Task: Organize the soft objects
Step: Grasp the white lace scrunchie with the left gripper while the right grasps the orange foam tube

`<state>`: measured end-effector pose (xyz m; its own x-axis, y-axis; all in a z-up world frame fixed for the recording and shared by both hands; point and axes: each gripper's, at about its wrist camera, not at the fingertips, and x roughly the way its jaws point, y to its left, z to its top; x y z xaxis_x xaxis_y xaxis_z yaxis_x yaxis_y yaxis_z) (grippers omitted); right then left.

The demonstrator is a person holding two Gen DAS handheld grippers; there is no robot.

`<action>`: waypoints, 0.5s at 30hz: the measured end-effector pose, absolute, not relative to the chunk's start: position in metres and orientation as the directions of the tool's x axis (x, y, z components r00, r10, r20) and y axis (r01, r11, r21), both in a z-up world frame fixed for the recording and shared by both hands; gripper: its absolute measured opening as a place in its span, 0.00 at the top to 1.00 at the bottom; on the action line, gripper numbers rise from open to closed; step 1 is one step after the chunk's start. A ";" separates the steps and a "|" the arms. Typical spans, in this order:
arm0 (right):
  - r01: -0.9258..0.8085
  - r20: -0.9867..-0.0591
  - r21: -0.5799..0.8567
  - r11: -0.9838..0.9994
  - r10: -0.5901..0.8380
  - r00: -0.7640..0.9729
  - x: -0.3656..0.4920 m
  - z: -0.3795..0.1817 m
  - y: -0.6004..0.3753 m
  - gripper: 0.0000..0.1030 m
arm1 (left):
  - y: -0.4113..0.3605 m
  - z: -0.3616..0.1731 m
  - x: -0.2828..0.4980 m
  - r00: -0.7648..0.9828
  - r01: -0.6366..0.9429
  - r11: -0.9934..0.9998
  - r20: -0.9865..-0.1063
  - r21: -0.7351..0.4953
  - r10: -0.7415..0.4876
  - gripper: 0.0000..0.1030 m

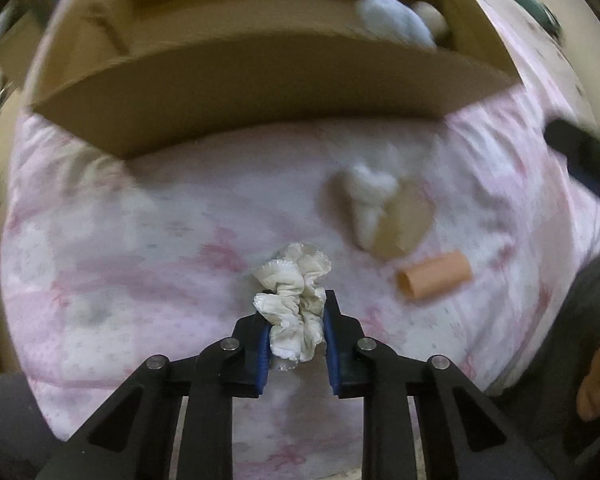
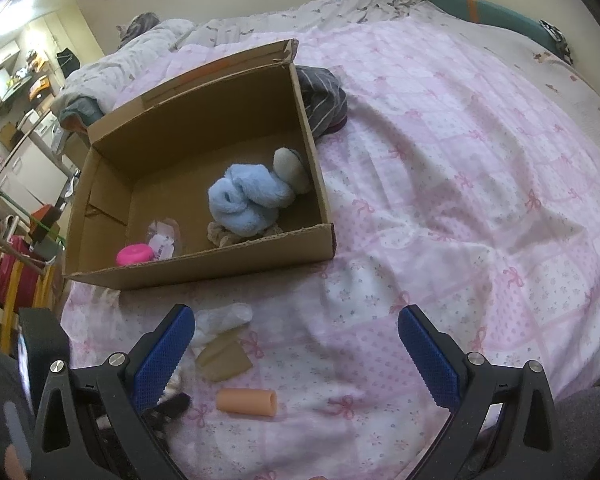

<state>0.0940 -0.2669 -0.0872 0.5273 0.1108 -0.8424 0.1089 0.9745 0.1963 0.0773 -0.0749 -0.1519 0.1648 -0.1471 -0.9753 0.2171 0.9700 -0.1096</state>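
My left gripper (image 1: 294,312) is shut on a cream lace scrunchie (image 1: 294,300) and holds it above the pink bedspread (image 1: 140,240), in front of the cardboard box (image 1: 260,92). My right gripper (image 2: 296,332) is open and empty above the bedspread (image 2: 460,160), near the box (image 2: 204,256). The box holds a fluffy blue item (image 2: 248,196), a grey-white soft item (image 2: 292,168), a beige scrunchie (image 2: 220,236), a pink round item (image 2: 134,255) and a clear packet (image 2: 164,238). A peach foam tube (image 1: 434,276) (image 2: 246,401), a white fluffy piece (image 1: 370,196) (image 2: 224,316) and a tan piece (image 1: 404,228) (image 2: 224,358) lie on the bed.
A striped dark garment (image 2: 324,100) lies behind the box. A grey blanket heap (image 2: 140,52) is at the far end of the bed. Shelves and a red bag (image 2: 16,272) stand left of the bed. A teal headboard edge (image 2: 480,8) is far right.
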 end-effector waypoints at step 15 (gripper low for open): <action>-0.066 -0.928 0.253 0.965 0.262 0.267 0.092 -0.132 -0.217 0.25 | -0.022 -0.095 0.089 0.355 0.018 0.992 -0.927 -0.128 -0.126 0.80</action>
<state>0.0921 -0.2165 -0.1319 0.2665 0.2618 -0.9276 -0.0665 0.9651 0.2533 0.0885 -0.0218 -0.0950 0.3546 -0.1257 -0.9265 0.0176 0.9917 -0.1277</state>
